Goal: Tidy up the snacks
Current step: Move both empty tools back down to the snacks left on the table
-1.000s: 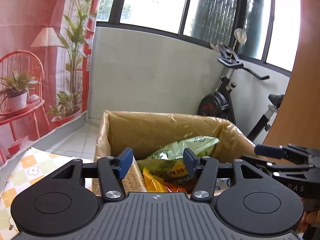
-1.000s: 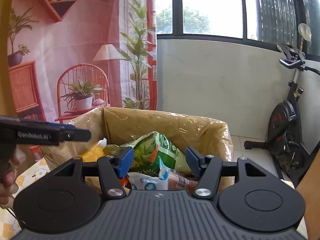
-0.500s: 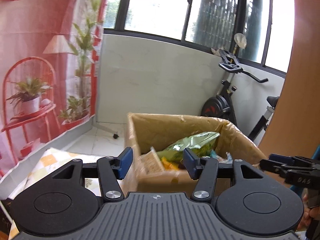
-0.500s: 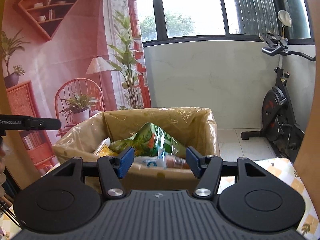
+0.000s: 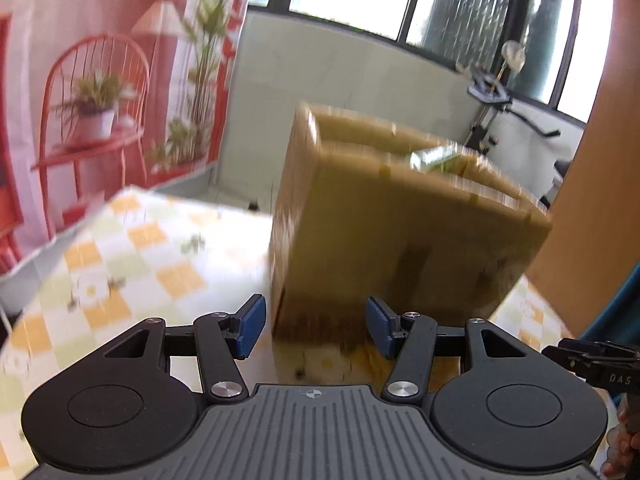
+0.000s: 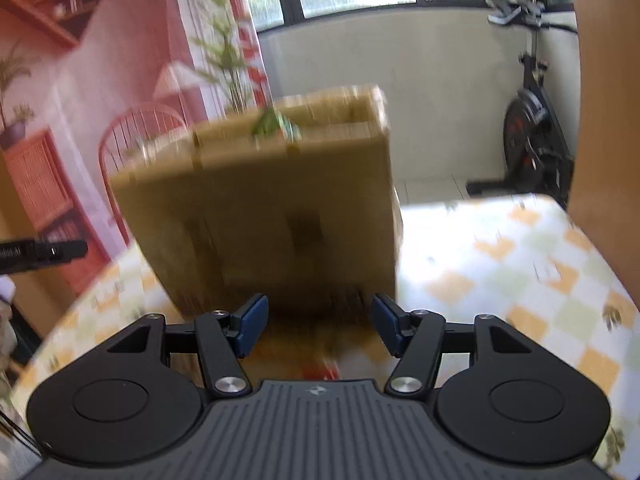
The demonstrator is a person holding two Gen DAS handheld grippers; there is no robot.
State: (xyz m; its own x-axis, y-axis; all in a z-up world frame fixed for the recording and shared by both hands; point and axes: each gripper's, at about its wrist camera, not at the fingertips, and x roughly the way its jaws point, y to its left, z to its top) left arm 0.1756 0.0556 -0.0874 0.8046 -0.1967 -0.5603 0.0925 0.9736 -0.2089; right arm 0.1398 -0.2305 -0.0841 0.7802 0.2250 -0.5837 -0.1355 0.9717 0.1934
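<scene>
A brown cardboard box (image 5: 400,232) stands on the checkered table; it also shows in the right wrist view (image 6: 272,208), blurred by motion. A green snack bag (image 5: 436,158) pokes above its rim, and shows in the right wrist view too (image 6: 276,122). My left gripper (image 5: 316,328) is open and empty, low in front of the box's near wall. My right gripper (image 6: 318,328) is open and empty, also low before the box. A red packet edge (image 6: 320,372) shows just under the right gripper.
The table has a yellow, green and white checkered cloth (image 5: 140,248), also seen in the right wrist view (image 6: 520,264). An exercise bike (image 6: 532,120) stands by the wall. A wooden panel (image 5: 600,160) rises at right. A printed backdrop (image 5: 100,80) hangs at left.
Both grippers have pulled back and dropped from above the box opening to table level in front of the box. The box contents are now mostly hidden by its wall.
</scene>
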